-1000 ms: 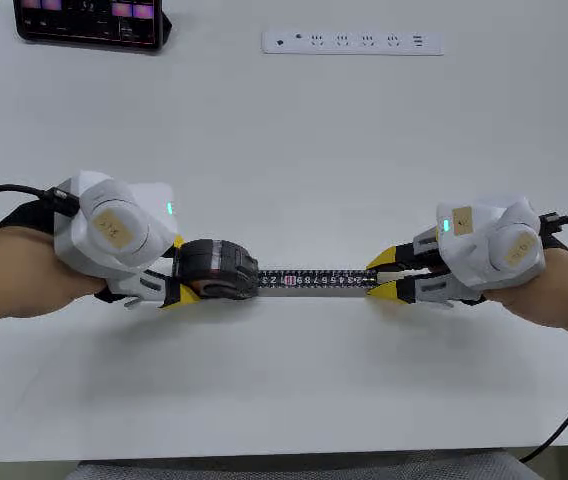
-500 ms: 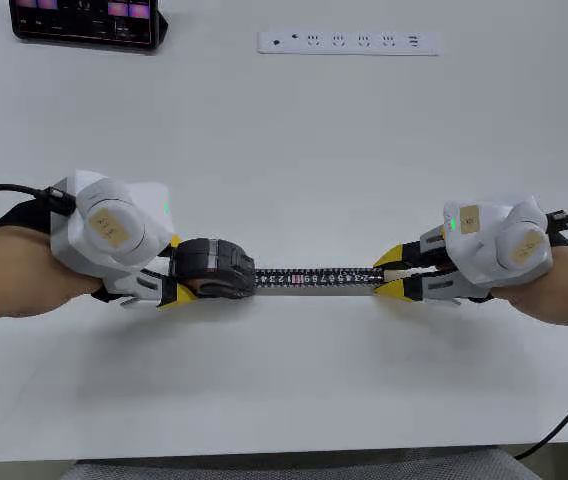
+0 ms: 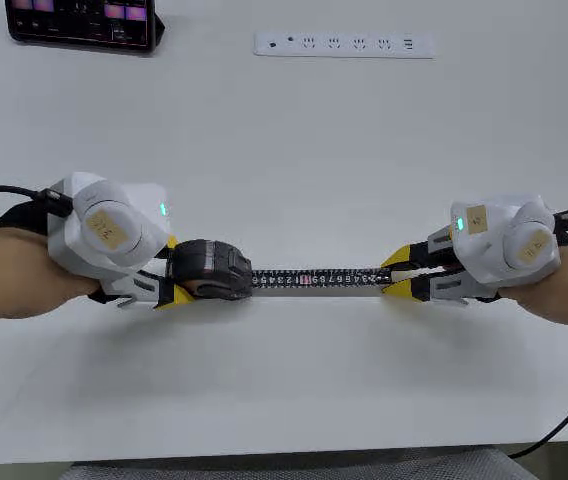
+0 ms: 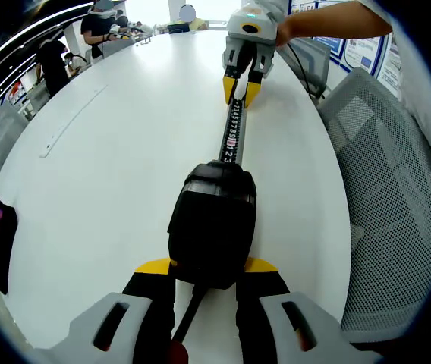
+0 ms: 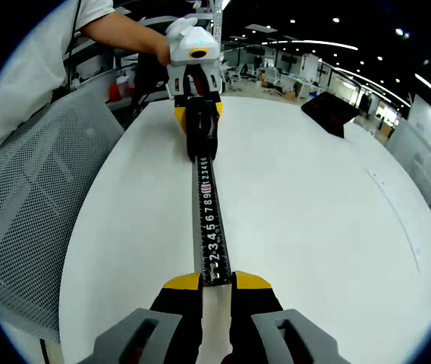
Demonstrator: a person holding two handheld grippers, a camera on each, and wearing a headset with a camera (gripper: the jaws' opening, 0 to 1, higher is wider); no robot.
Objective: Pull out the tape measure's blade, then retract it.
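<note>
Tape measure case lower left of centre on table, left gripper clamped on it. Blade runs straight right, tip pinched in right gripper. Long axis horizontal; retraction likely means right gripper travelling left along it.

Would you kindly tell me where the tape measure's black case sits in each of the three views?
Head view: case, left of centre.
Left gripper view: case, centre, close, in the left gripper's jaws.
Right gripper view: case, upper centre, far off.
Shared landmark: the pulled-out blade, leading from the case.
</note>
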